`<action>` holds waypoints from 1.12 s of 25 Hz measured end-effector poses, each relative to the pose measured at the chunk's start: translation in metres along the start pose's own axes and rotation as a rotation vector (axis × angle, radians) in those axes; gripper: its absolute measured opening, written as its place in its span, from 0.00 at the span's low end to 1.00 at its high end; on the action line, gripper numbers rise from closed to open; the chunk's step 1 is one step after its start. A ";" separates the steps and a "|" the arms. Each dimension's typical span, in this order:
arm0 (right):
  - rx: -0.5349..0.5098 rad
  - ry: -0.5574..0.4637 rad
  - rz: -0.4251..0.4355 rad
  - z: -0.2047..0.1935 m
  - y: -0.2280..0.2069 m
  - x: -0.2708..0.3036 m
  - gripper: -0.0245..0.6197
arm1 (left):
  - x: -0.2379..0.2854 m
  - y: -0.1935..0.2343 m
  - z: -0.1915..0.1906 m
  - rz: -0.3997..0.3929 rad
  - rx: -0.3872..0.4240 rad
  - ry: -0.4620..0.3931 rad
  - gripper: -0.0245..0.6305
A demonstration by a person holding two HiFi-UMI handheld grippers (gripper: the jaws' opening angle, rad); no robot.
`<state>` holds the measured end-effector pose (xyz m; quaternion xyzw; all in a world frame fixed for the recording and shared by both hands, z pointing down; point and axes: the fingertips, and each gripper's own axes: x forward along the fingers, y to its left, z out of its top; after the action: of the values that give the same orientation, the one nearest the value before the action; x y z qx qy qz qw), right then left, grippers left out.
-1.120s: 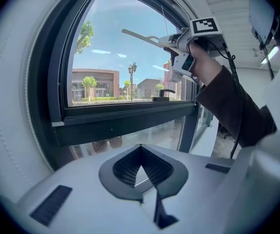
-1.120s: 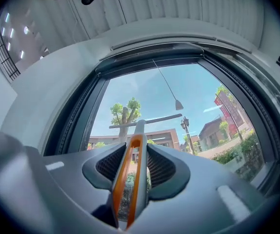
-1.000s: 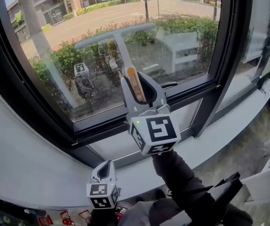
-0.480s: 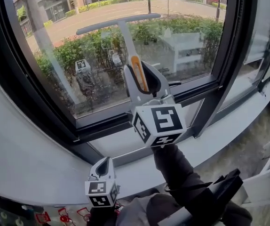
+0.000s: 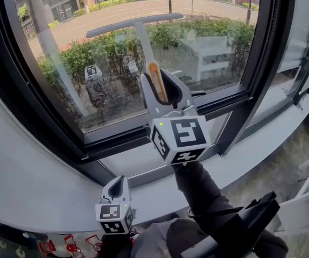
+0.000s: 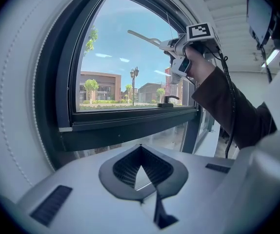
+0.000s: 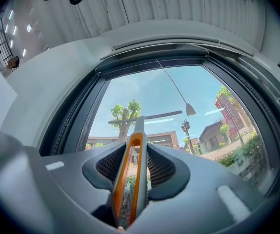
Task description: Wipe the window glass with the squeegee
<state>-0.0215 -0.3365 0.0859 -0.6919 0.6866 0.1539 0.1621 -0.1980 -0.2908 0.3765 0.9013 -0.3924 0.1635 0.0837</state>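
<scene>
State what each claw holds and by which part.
Right claw grips the squeegee by its orange-striped handle; left claw is shut on nothing.

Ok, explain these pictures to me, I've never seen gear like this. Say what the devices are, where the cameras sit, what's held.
No robot here: a person holds a two-jaw gripper in each hand. One picture comes from a camera on the person's head, looking down; the other two come from cameras riding on the grippers, looking along their jaws. The right gripper is raised at the window glass and clamps the handle of a squeegee, its blade near the pane's top. The left gripper hangs low by the grey ledge, jaws together on nothing.
</scene>
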 end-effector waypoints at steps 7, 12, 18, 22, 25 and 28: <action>-0.004 0.010 0.006 -0.006 0.000 -0.002 0.24 | -0.001 -0.001 0.000 0.008 -0.004 -0.002 0.04; -0.009 0.025 0.012 -0.012 -0.001 -0.006 0.24 | 0.000 -0.003 -0.001 0.005 -0.005 0.002 0.04; -0.008 0.044 0.017 -0.022 0.000 -0.011 0.24 | 0.003 -0.007 -0.001 -0.003 -0.003 0.007 0.04; -0.001 0.058 0.019 -0.028 -0.001 -0.016 0.24 | 0.002 -0.010 0.004 0.002 -0.003 0.003 0.04; 0.003 0.067 0.021 -0.032 -0.001 -0.018 0.24 | 0.002 -0.012 0.008 0.004 -0.003 0.000 0.04; 0.004 0.077 0.021 -0.037 0.000 -0.021 0.24 | 0.002 -0.012 0.007 0.003 -0.001 0.003 0.04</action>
<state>-0.0222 -0.3333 0.1281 -0.6896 0.6999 0.1276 0.1354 -0.1865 -0.2855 0.3703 0.9005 -0.3937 0.1645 0.0845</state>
